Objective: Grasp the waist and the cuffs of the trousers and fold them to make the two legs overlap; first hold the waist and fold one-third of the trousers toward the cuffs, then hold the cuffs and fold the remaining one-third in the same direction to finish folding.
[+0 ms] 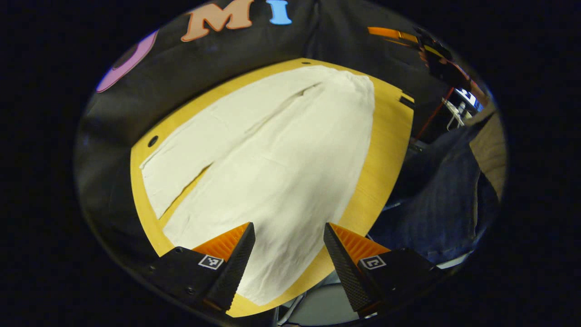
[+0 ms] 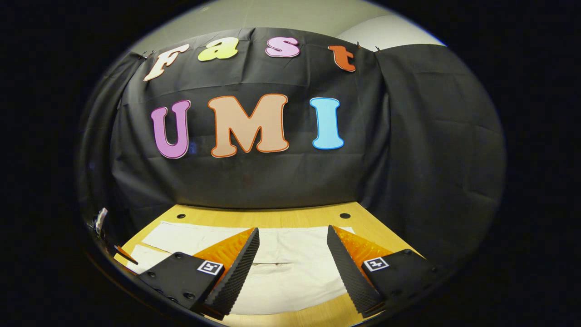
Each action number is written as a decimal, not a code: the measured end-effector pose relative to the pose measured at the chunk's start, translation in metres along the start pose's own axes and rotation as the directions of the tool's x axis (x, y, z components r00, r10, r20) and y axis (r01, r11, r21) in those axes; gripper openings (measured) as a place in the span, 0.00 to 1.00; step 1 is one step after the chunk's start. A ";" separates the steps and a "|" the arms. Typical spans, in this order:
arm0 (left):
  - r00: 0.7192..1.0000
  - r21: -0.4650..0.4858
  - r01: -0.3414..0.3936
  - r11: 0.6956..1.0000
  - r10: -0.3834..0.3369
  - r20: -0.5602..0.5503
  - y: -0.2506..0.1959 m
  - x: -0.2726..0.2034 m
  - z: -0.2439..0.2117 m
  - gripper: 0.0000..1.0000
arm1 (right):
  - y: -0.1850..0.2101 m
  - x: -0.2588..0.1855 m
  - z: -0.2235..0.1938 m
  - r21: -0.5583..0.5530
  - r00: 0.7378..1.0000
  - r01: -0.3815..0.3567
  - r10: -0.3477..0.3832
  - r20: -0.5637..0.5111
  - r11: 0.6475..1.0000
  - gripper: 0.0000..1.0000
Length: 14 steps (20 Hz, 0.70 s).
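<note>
Cream trousers (image 1: 272,154) lie flat and spread out on a yellow wooden table (image 1: 386,150). In the left gripper view the two legs fan apart toward the lower left, with the waist at the far end. My left gripper (image 1: 289,254) hovers open above the nearer leg, close to its cuff, holding nothing. In the right gripper view the trousers (image 2: 290,268) lie across the table (image 2: 263,217) below my right gripper (image 2: 292,261), which is open and holds nothing.
A person in dark trousers (image 1: 435,195) stands at the table's right edge in the left gripper view. Small round holes (image 2: 345,215) mark the tabletop near its far edge. Black cloth wall rises right behind the table.
</note>
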<state>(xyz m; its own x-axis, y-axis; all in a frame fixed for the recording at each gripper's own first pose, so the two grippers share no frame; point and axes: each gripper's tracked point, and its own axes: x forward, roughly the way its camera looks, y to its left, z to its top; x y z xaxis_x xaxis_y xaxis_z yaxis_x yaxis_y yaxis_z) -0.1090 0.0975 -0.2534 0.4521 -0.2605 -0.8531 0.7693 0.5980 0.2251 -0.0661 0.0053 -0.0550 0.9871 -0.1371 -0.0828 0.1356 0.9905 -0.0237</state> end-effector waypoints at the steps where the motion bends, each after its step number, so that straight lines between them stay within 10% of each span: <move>1: 0.999 0.021 0.026 0.999 -0.025 -0.041 0.003 0.000 -0.008 0.92 | -0.001 -0.002 -0.003 -0.002 1.000 0.002 -0.002 -0.005 1.000 0.96; 14: 0.944 0.196 0.146 0.970 -0.077 -0.321 0.004 0.015 -0.063 0.80 | 0.001 0.016 -0.018 -0.005 0.999 0.003 -0.003 -0.052 1.000 0.96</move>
<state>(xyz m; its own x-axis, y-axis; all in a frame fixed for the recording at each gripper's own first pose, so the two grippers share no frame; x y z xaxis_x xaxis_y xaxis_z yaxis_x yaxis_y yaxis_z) -0.1276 0.1439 -0.2950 0.2224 -0.0487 -0.9737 0.9005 0.3931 0.1860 -0.0514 0.0041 -0.0738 0.9809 -0.1406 -0.1345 0.1379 0.9900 -0.0288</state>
